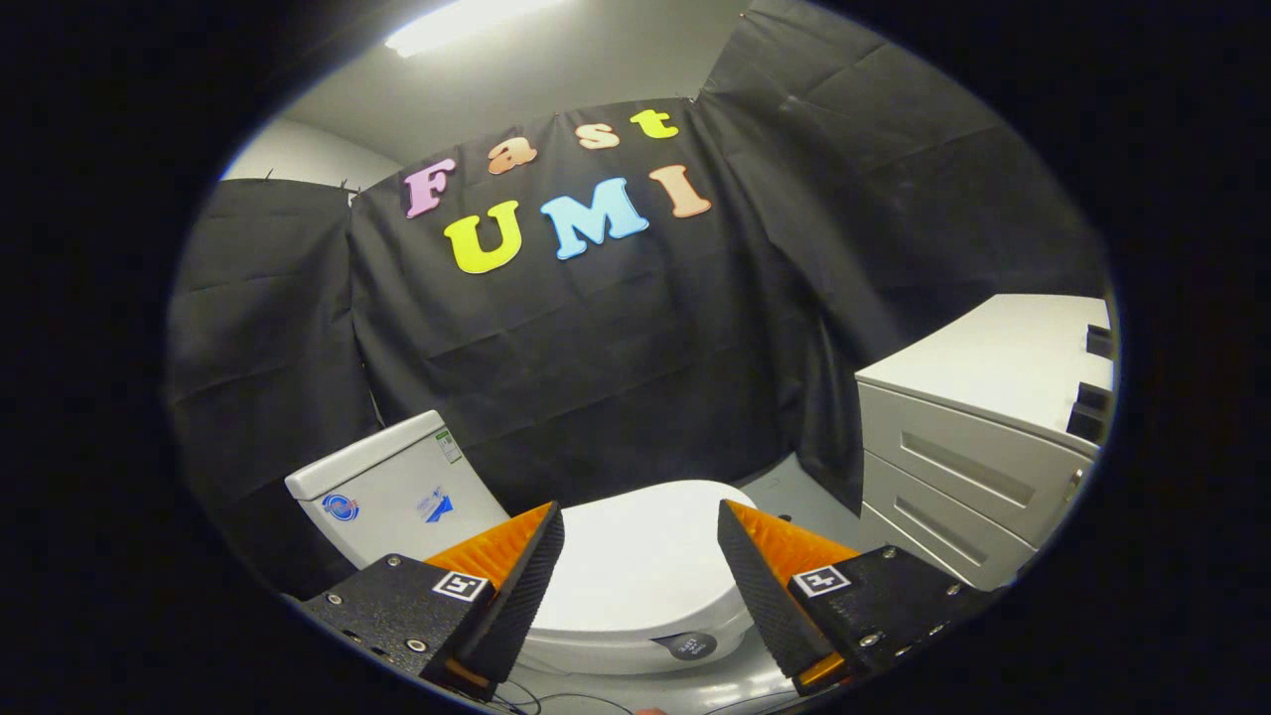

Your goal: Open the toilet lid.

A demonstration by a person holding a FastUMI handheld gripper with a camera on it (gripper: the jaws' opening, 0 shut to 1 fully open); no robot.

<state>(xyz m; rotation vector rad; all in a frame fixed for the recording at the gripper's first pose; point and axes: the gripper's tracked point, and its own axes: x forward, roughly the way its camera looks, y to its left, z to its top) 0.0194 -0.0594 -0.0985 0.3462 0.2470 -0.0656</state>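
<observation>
Toilet lid (635, 566) down flat on bowl, closed, seen between and just beyond fingers. Gripper (640, 571) spread wide, holding nothing, above lid and apart from it. Tank (397, 492) behind lid on left, hinge side presumably there. Dark round sticker (692, 645) on bowl front under lid lip. Approach phase, lift not yet begun. Best bet: drop to front rim, slide one finger under lip or pinch edge, then swing up in arc toward tank, not straight up. Lip thin, overhang small, slip likely if angle steep. White drawer cabinet (978, 447) near on right, limits sideways room. Cables (556, 700) on floor below fingers.
</observation>
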